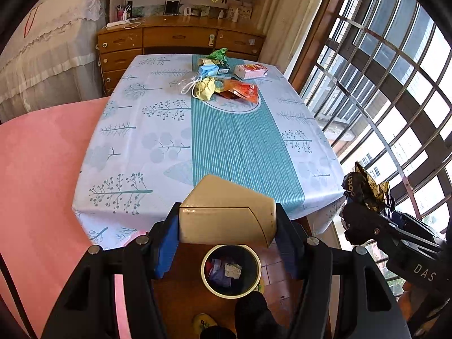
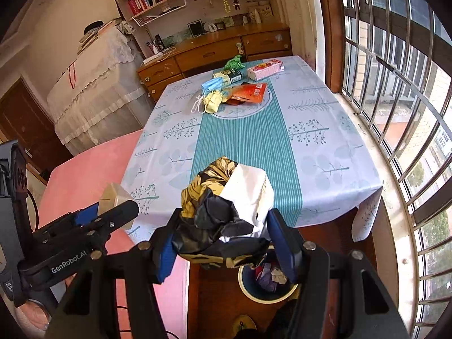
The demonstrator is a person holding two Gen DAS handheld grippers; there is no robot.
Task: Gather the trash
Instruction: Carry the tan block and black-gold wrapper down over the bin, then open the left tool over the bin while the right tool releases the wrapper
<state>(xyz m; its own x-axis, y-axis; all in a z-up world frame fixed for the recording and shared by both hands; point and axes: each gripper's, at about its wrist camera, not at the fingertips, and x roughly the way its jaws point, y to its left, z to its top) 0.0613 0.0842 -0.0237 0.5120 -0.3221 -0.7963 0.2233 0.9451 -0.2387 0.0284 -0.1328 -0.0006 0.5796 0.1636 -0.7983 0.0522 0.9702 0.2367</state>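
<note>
Bin (image 1: 231, 271) first, since it's the closest thing under you: round, cream-rimmed, already part full of crumpled paper, sitting on the floor just off the near edge of the table (image 1: 127, 152). Your left gripper (image 1: 227, 226) is pinching a beige box (image 1: 226, 212) between its blue pads, pretty much straight above the opening. Your right gripper (image 2: 223, 237) is clamped on a crumpled black, gold and white wrapper (image 2: 226, 203), and from its own view the bin (image 2: 254, 296) sits below and a touch to the right, half hidden behind the wrapper. I'd say the risk is both loads going at once: the mouth isn't wide next to that box, so it could catch the rim and tumble onto the floor, and the wrapper is light and springy enough to cling to a pad or drift off to the side. One at a time, and lower, looks safer to me. Further out, on the far half of the tablecloth, you've got more waiting: a blue face mask (image 2: 213, 84), a yellow crumpled bit (image 2: 213, 100), an orange snack packet (image 2: 250, 91), a pink carton (image 2: 265, 69) and a green wrapper (image 2: 234, 62).
</note>
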